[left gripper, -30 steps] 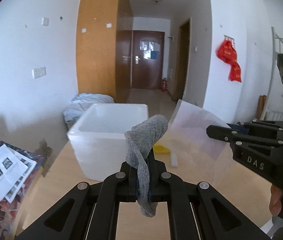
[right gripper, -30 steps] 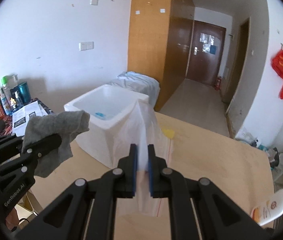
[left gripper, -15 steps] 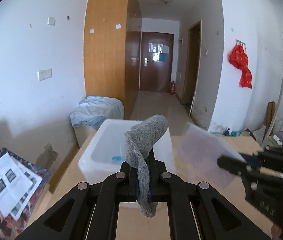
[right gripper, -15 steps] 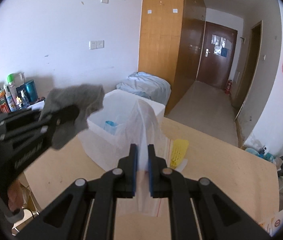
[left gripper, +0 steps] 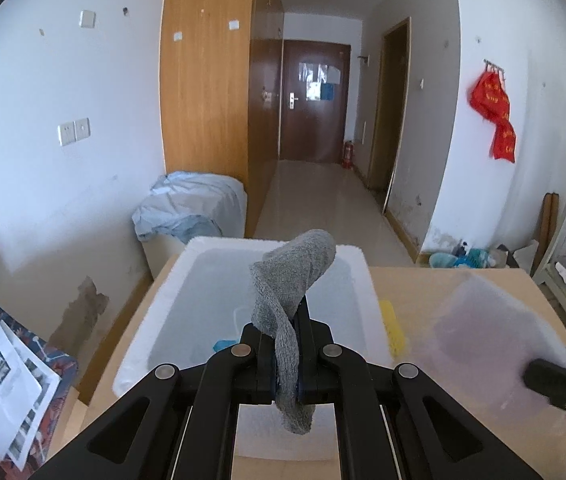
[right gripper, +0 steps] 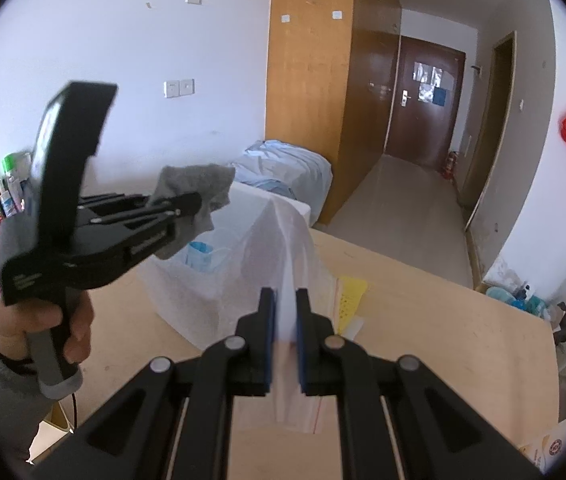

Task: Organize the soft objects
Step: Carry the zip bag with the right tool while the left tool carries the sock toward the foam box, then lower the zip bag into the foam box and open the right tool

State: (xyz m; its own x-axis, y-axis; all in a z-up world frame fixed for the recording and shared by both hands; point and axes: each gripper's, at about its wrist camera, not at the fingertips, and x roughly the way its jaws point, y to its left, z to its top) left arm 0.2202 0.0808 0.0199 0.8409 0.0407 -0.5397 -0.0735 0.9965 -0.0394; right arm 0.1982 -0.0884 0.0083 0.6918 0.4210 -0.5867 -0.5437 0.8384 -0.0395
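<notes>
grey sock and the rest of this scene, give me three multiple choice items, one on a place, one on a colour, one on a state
1. Where is the grey sock?
A. flat on the table
B. clamped in the left claw, above the white foam box
C. inside the plastic bag

2. What colour is the cloth hanging on the right-hand wall?
A. red
B. green
C. black

3. What is the state of the right claw?
A. wide open and empty
B. shut on a bottle
C. shut on the clear plastic bag

Answers:
1 B, the sock is pinched in the left claw, with the box's opening behind it.
2 A, the hanging cloth is bright red.
3 C, the bag's edge runs up from between the right claw's blue pads.
</notes>
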